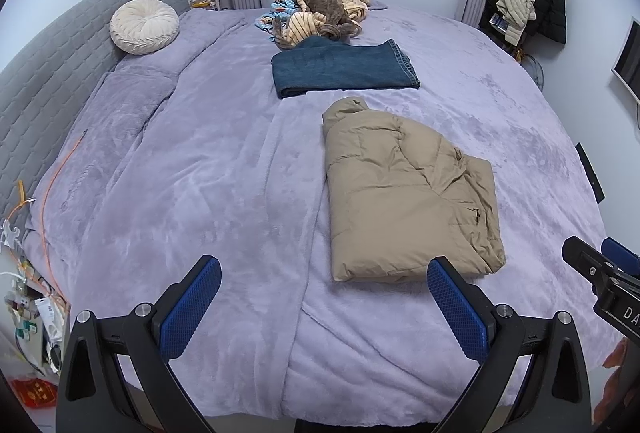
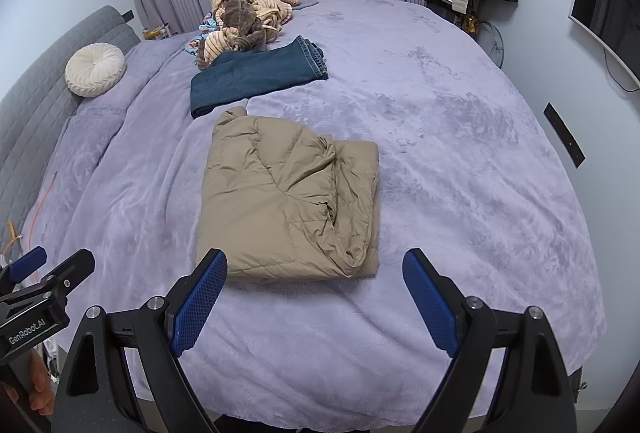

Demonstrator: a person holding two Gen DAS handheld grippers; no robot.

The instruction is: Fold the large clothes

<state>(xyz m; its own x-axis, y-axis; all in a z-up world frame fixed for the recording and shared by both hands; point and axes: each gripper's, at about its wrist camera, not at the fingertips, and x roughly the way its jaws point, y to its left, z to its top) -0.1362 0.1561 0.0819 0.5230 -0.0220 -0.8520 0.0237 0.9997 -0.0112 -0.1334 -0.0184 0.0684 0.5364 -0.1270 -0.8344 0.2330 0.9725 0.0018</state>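
From the left wrist view, the left gripper [image 1: 324,289] hangs wide open and empty above the lilac bedspread [image 1: 180,161], with the tan puffer jacket [image 1: 408,189] lying folded just ahead to the right, and folded jeans [image 1: 340,67] beyond it. From the right wrist view, the right gripper [image 2: 316,293] is equally spread, holding nothing, the jacket directly ahead. The jacket looks finished; next probably comes the unfolded heap [image 2: 244,17] near the window, calling for a long reach.
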